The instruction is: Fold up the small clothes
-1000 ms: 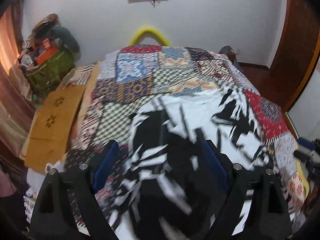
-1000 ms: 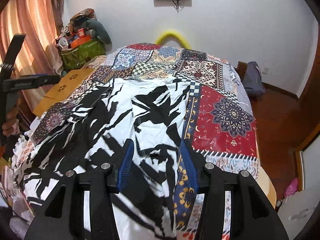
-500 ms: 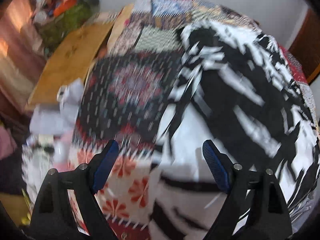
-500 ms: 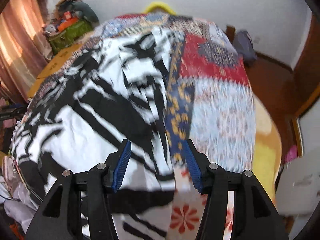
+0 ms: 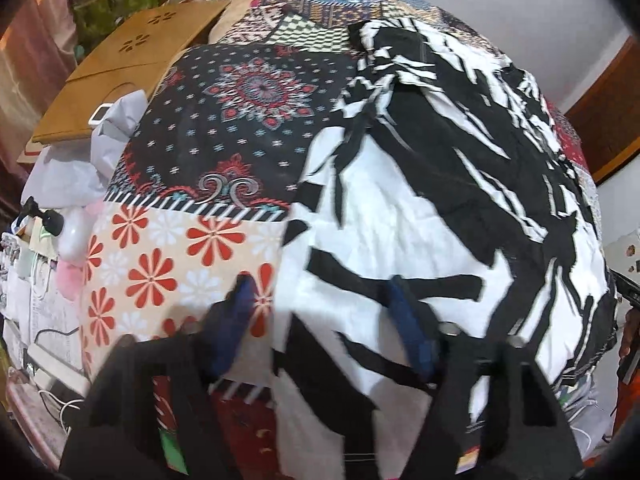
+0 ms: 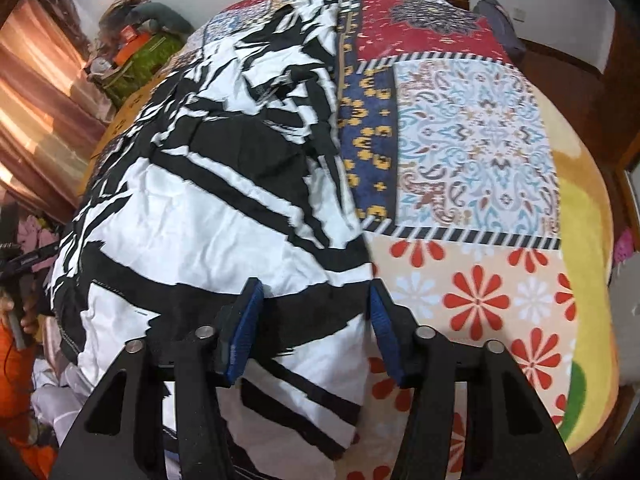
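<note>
A black-and-white patterned garment [image 5: 420, 208] lies spread flat on the patchwork bedspread [image 5: 240, 112]. My left gripper [image 5: 324, 320] points steeply down over the garment's near left edge. Its jaws are closing, the cloth edge lies between the blurred blue pads [image 5: 412, 336], and they do not press on it. In the right wrist view the same garment [image 6: 208, 200] fills the left half. My right gripper [image 6: 314, 312] hangs over its near right corner. Its jaws are closing too, with the black-striped hem between the pads [image 6: 246, 320], which stand apart from it.
A wooden board [image 5: 120, 68] and a green bag [image 5: 120, 4] lie beyond the bed's left side, with white plastic bags [image 5: 80, 168] and clutter nearer. A yellow blanket [image 6: 588, 240] rims the bed's right side. The other gripper's handle [image 6: 24, 260] and a hand show at far left.
Both grippers sank toward the garment's near edge and tilted downward. The left one swung left to the garment's left edge and its jaws narrowed a lot; the right jaws narrowed slightly.
</note>
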